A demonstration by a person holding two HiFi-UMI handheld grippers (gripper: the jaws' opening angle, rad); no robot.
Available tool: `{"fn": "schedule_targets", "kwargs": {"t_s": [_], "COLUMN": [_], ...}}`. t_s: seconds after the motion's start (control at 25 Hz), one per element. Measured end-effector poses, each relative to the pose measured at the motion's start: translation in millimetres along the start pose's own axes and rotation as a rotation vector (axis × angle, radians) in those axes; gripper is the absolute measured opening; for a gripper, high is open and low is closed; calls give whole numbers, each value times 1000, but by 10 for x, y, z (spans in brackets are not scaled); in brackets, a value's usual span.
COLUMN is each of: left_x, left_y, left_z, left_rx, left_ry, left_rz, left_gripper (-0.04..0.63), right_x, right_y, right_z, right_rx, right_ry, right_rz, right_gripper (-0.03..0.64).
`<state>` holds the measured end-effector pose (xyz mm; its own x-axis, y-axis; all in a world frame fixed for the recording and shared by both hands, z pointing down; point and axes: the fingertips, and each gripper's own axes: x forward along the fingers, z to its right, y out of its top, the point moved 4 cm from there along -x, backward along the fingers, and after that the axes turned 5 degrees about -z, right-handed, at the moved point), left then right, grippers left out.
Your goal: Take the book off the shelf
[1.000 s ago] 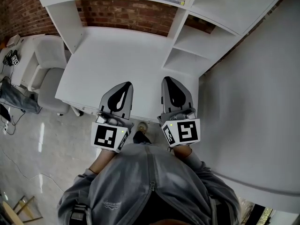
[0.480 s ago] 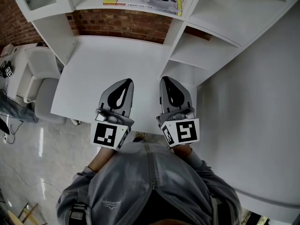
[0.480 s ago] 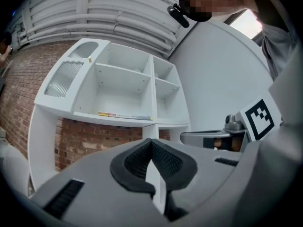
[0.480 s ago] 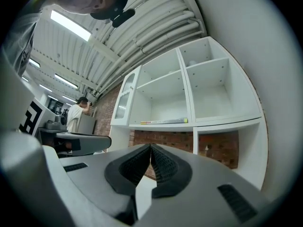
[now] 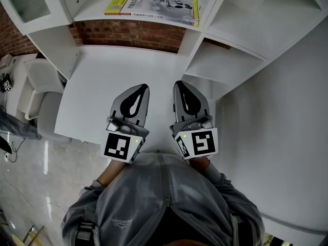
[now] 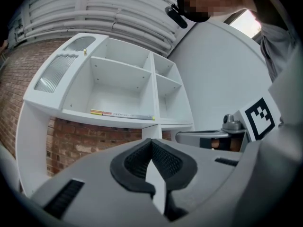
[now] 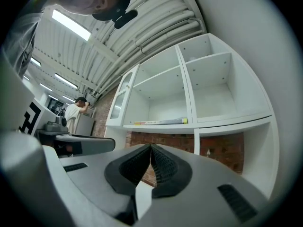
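Approach stage, I'd judge: the grey left gripper (image 5: 141, 89) and grey right gripper (image 5: 180, 85), both pinched together and empty, sit well short of the thin yellow-edged book (image 5: 156, 3) on the white shelf (image 5: 89, 5). Next: reach, open 1.

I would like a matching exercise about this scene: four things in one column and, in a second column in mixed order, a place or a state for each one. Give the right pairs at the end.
Column one
1. book
2. left gripper
3. brick wall
4. chair

Column two
A. jaws shut, nothing between them
B. lying flat on the shelf
C. to the left of the desk in the head view
D. behind the desk, below the shelf

Right pairs: 1-B, 2-A, 3-D, 4-C
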<state>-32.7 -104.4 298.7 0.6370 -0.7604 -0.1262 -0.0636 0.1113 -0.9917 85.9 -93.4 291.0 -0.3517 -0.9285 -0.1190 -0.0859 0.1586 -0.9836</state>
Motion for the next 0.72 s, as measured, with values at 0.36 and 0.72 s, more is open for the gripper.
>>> {"fn": "schedule_targets", "kwargs": {"t_s": [0.36, 0.72], "left_x": [186, 338], "left_y": [84, 241], "left_z": [-212, -451], "left_rx": [47, 80], "left_ry": [-48, -107], "left_rz": [-25, 8], "left_gripper": [8, 8], "right_x": [194, 386], "right_y": [75, 176], "right_z": [7, -24], "right_rx": [8, -6], "right_ry": [-49, -122], "right_rz": [15, 39], "right_gripper": [28, 28]}}
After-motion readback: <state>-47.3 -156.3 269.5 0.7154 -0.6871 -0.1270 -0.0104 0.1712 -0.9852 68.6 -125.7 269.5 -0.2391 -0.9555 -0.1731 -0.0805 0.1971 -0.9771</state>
